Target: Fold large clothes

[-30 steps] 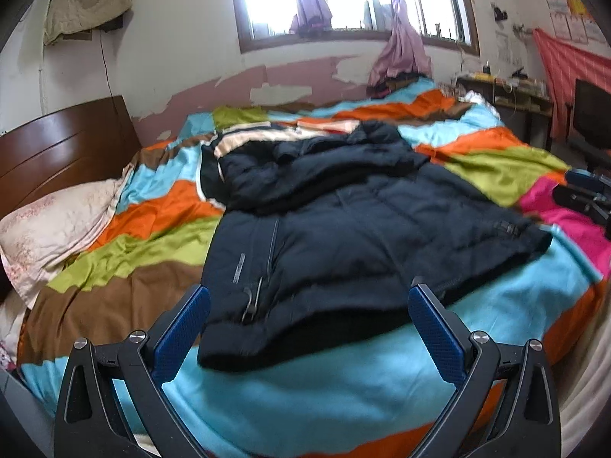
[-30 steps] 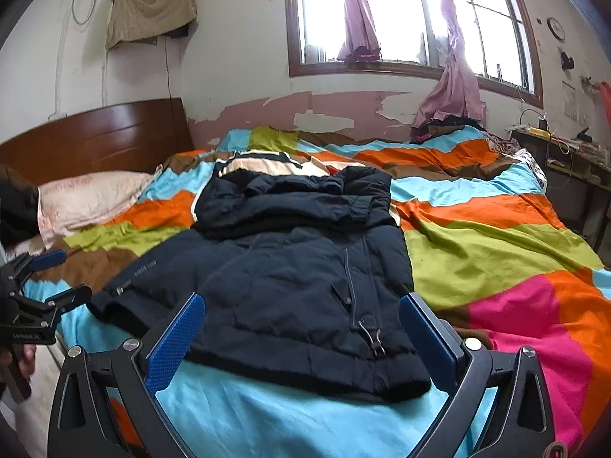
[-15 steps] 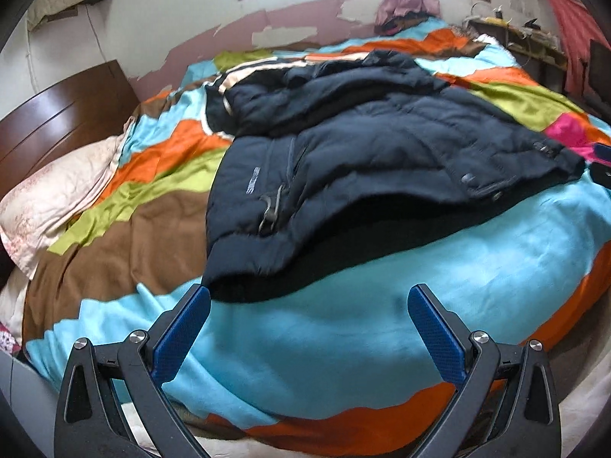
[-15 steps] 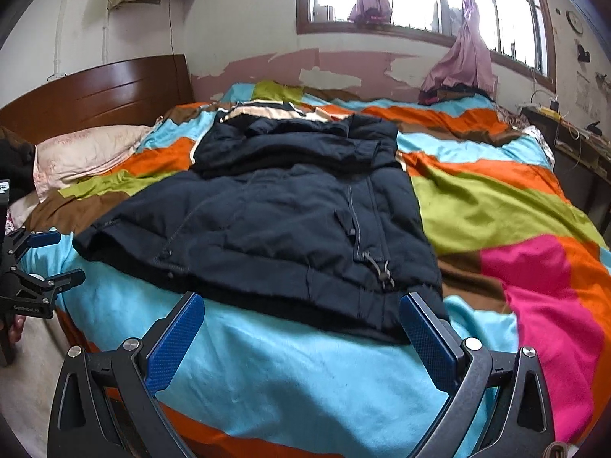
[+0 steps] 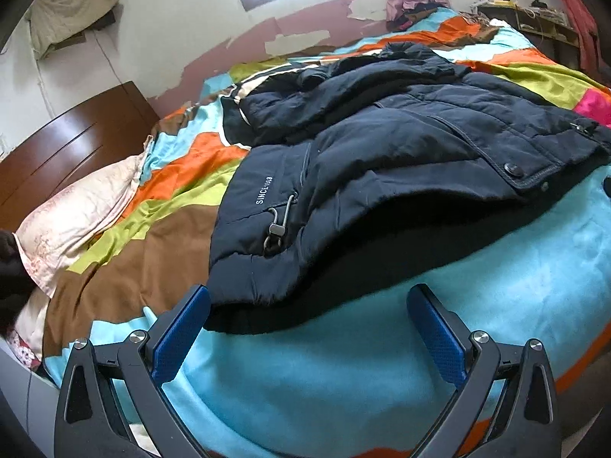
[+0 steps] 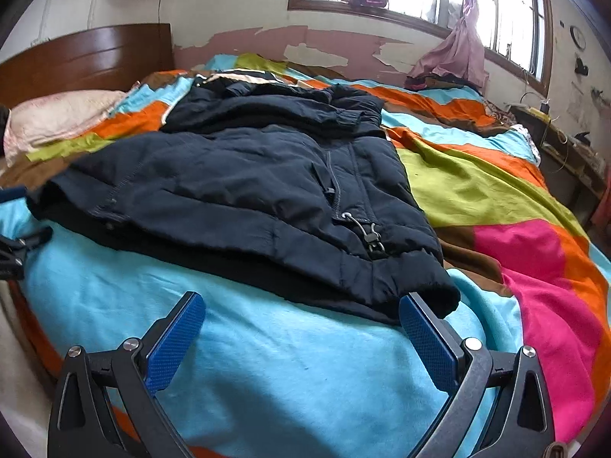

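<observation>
Jacket [image 5: 401, 160] lies flat on the bed [image 5: 343, 374], both grippers spread wide, empty: left gripper [image 5: 307, 328] and right gripper [image 6: 301, 330] should pinch both hem corners through every layer.

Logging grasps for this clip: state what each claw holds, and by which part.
Nothing is held. Left claw and right claw are both open, just short of the dark jacket hem on the bed.
</observation>
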`<state>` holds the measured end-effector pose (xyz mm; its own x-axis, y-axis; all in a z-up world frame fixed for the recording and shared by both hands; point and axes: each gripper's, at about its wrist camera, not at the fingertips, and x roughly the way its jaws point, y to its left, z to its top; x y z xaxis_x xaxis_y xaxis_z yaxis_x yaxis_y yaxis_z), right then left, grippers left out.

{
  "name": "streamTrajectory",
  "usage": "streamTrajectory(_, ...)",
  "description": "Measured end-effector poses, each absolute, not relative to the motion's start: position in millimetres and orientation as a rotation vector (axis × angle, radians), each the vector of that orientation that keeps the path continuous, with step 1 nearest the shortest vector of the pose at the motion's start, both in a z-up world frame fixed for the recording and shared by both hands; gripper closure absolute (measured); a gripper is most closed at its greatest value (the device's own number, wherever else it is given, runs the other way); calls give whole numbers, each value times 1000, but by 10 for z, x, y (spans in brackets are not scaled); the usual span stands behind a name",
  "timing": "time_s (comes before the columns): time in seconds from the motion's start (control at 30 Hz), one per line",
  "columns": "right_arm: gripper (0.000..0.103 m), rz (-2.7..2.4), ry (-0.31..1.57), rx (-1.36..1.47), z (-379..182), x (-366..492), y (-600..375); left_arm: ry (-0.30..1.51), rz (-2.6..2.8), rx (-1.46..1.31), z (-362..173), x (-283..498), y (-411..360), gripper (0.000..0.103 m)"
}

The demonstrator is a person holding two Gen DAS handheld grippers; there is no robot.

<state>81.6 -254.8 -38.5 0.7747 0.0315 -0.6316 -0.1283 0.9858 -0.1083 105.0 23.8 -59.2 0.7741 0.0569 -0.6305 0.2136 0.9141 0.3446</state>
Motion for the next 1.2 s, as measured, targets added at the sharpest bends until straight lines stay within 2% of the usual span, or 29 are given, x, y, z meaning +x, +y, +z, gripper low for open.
streamTrajectory(0.4, 0, 58, 698, -162, -410, 1078, -2560, 633, -81, 332, -650, 1221, 355, 1)
streamTrajectory(0.63, 0, -34, 641, -333, -381, 1135, -2392, 591, -46, 337, -643, 1290, 338, 1)
streamTrajectory(0.93, 0, -36, 553, -223, -209, 1185, -2506, 569, -26, 264, -599, 1299, 426, 1)
streamTrajectory(1.2, 0, -111, 491, -513, -478, 1032, -2231, 518, 16, 328, -592, 1224, 351, 1)
